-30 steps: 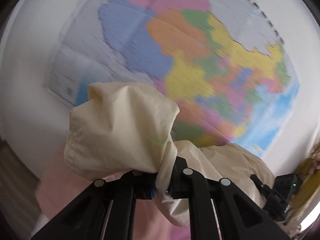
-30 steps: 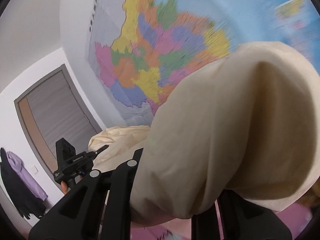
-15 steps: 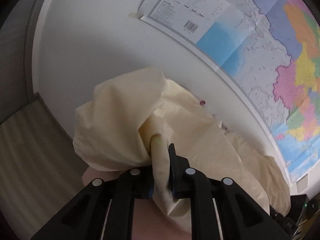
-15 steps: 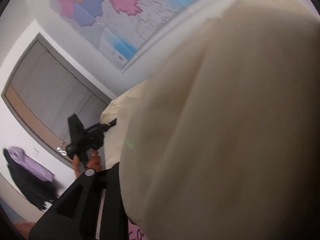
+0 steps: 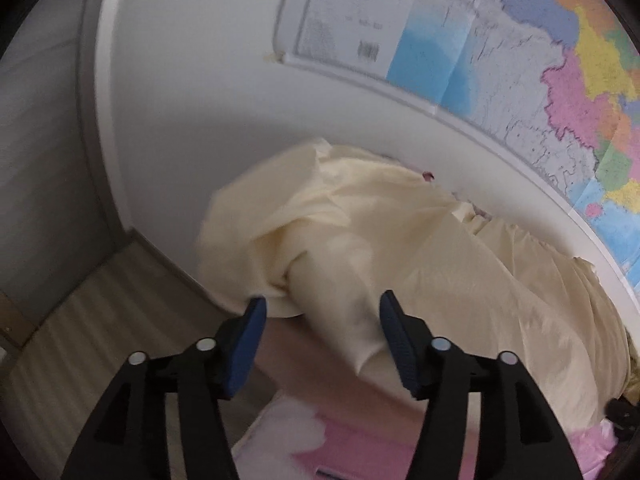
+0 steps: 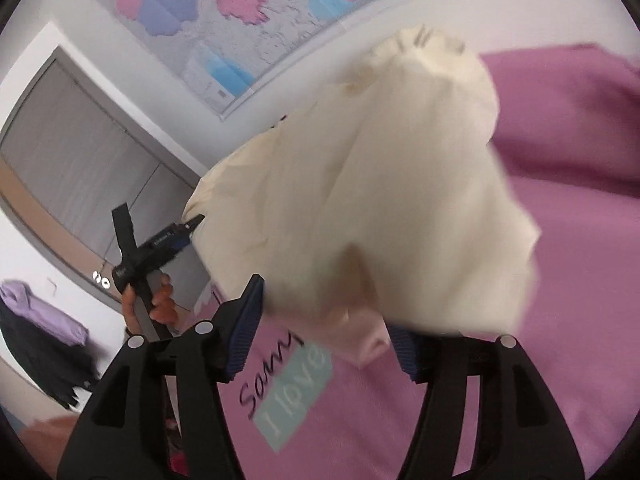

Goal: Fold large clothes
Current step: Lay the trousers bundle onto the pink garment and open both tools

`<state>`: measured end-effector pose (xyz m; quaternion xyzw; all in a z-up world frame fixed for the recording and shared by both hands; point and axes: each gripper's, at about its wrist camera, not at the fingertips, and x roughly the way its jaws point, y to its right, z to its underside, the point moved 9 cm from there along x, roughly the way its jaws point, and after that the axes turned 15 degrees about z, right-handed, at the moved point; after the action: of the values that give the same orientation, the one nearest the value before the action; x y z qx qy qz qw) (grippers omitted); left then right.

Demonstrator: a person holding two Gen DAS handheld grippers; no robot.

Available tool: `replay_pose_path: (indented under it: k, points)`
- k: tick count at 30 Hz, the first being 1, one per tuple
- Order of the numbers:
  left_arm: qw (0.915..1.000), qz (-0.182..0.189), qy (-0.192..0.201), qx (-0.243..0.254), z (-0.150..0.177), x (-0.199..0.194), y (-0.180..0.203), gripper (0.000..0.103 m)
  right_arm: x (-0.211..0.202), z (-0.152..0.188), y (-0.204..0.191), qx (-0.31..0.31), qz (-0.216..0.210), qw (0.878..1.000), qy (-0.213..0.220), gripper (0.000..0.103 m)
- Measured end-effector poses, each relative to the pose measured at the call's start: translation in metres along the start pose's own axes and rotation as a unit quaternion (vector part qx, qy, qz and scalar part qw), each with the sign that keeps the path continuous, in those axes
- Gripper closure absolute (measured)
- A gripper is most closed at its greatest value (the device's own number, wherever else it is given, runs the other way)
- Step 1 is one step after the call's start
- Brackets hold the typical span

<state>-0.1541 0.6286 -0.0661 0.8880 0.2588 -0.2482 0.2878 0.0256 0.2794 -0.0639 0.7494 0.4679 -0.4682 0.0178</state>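
L wrist: my left tongs [image 5: 320,328] are spread wide, holding nothing; the cream garment [image 5: 420,264] is bunched betw. the pads, heaped on the pink bed [image 5: 360,440] by the wall map [image 5: 520,60].
R wrist: my right tongs [image 6: 324,320] gape too, cream cloth loose betw. them over the pink cover.

Wall map [image 5: 500,60], grey door [image 6: 80,152], purple hanging garment [image 6: 44,308].
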Motion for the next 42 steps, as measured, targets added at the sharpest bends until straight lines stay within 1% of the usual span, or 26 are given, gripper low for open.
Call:
replay_pose_path:
  k: [1, 2, 3, 4, 5, 6, 7, 9, 10, 11, 13, 14, 16, 18, 21, 22, 24, 26, 27, 28, 30, 31, 33, 35, 39, 42]
  points:
    - [0.9999, -0.007, 0.01, 0.005, 0.001, -0.01, 0.001, 0.043, -0.013, 0.002, 0.0, -0.022, 0.019, 1.0, 0.008, 0.045]
    - [0.9996, -0.016, 0.023, 0.011, 0.002, -0.024, 0.003, 0.043, -0.02, 0.0, -0.003, -0.038, 0.026, 0.999, 0.016, 0.046]
    - [0.9991, -0.018, 0.033, 0.021, 0.003, -0.035, 0.007, 0.043, -0.029, 0.001, -0.007, -0.058, 0.028, 0.998, 0.027, 0.046]
    - [0.9985, -0.011, 0.041, 0.034, 0.004, -0.043, 0.015, 0.042, -0.042, -0.001, -0.014, -0.083, 0.034, 0.995, 0.048, 0.048]
    - [0.9977, -0.002, 0.045, 0.05, 0.006, -0.05, 0.026, 0.039, -0.049, -0.007, -0.011, -0.099, 0.046, 0.992, 0.066, 0.05]
    - [0.9968, 0.011, 0.046, 0.065, 0.006, -0.052, 0.038, 0.037, -0.054, -0.013, -0.018, -0.112, 0.055, 0.989, 0.082, 0.05]
    - [0.996, 0.022, 0.045, 0.074, 0.007, -0.053, 0.047, 0.036, -0.059, -0.021, -0.026, -0.122, 0.061, 0.985, 0.102, 0.05]
    - [0.9926, 0.069, 0.031, 0.095, 0.01, -0.047, 0.077, 0.033, -0.049, -0.043, -0.043, -0.128, 0.062, 0.983, 0.115, 0.05]
    - [0.9915, 0.082, 0.025, 0.098, 0.011, -0.042, 0.086, 0.033, -0.039, -0.05, -0.048, -0.131, 0.066, 0.982, 0.116, 0.05]
    - [0.9911, 0.084, 0.022, 0.102, 0.011, -0.038, 0.09, 0.033, -0.032, -0.053, -0.045, -0.131, 0.084, 0.981, 0.117, 0.051]
    - [0.9911, 0.08, 0.002, 0.106, 0.014, -0.017, 0.097, 0.033, -0.008, -0.056, -0.041, -0.127, 0.1, 0.982, 0.101, 0.05]
    - [0.9927, 0.075, -0.011, 0.094, 0.017, -0.004, 0.095, 0.033, -0.001, -0.053, -0.037, -0.122, 0.108, 0.982, 0.094, 0.052]
    - [0.9939, 0.075, -0.025, 0.077, 0.026, 0.009, 0.09, 0.033, 0.02, -0.047, -0.024, -0.103, 0.114, 0.986, 0.071, 0.052]
    - [0.9949, 0.061, -0.018, 0.078, 0.032, 0.012, 0.088, 0.032, 0.028, -0.04, -0.014, -0.098, 0.125, 0.985, 0.07, 0.053]
    - [0.9948, 0.031, -0.008, 0.096, 0.037, 0.007, 0.093, 0.028, 0.029, -0.032, -0.012, -0.1, 0.131, 0.984, 0.07, 0.051]
    - [0.9945, 0.028, -0.006, 0.101, 0.039, 0.006, 0.096, 0.028, 0.028, -0.032, -0.013, -0.101, 0.134, 0.983, 0.071, 0.049]
    - [0.9938, 0.012, 0.001, 0.111, 0.041, 0.0, 0.101, 0.022, 0.026, -0.031, -0.016, -0.106, 0.142, 0.981, 0.075, 0.044]
    - [0.9931, 0.0, 0.008, 0.117, 0.044, -0.006, 0.105, 0.019, 0.024, -0.031, -0.023, -0.114, 0.15, 0.979, 0.083, 0.036]
    - [0.9929, -0.004, 0.011, 0.118, 0.046, -0.01, 0.108, 0.017, 0.023, -0.03, -0.026, -0.118, 0.152, 0.978, 0.087, 0.029]
    - [0.9928, -0.001, 0.012, 0.119, 0.048, -0.013, 0.113, 0.015, 0.022, -0.029, -0.029, -0.121, 0.153, 0.977, 0.091, 0.019]
    - [0.9926, -0.007, 0.016, 0.12, 0.053, -0.017, 0.12, 0.01, 0.018, -0.025, -0.035, -0.13, 0.163, 0.973, 0.103, 0.013]
    - [0.992, -0.011, 0.018, 0.124, 0.055, -0.019, 0.123, 0.009, 0.018, -0.022, -0.039, -0.138, 0.168, 0.97, 0.104, 0.011]
    - [0.991, -0.022, 0.026, 0.129, 0.059, -0.024, 0.128, 0.006, 0.015, -0.017, -0.042, -0.148, 0.179, 0.966, 0.11, 0.007]
    - [0.9903, -0.029, 0.028, 0.133, 0.065, -0.028, 0.133, 0.006, 0.012, -0.015, -0.046, -0.152, 0.181, 0.964, 0.119, 0.005]
    - [0.9902, -0.046, 0.02, 0.131, 0.079, -0.034, 0.139, 0.006, 0.006, -0.012, -0.05, -0.151, 0.181, 0.963, 0.13, 0.005]
    - [0.9903, -0.056, 0.023, 0.125, 0.088, -0.039, 0.143, 0.006, 0.002, -0.005, -0.052, -0.153, 0.182, 0.962, 0.131, 0.005]
